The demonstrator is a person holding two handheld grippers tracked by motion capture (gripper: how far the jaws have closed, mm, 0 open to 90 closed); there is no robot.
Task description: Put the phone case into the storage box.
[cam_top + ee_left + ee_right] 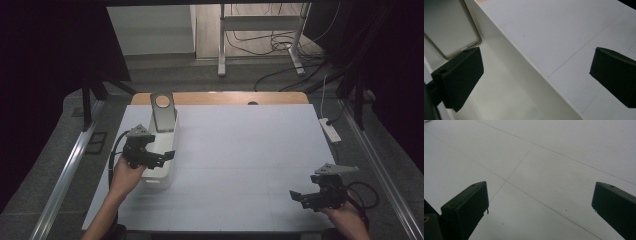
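Over the white bin (161, 150), left gripper (167, 155) fingers straddle its wall wide open; a sloppy pinch could tip it.

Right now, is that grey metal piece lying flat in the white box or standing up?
Standing up. The grey metal piece leans in the far end of the white box, its holed top rising above the rim.
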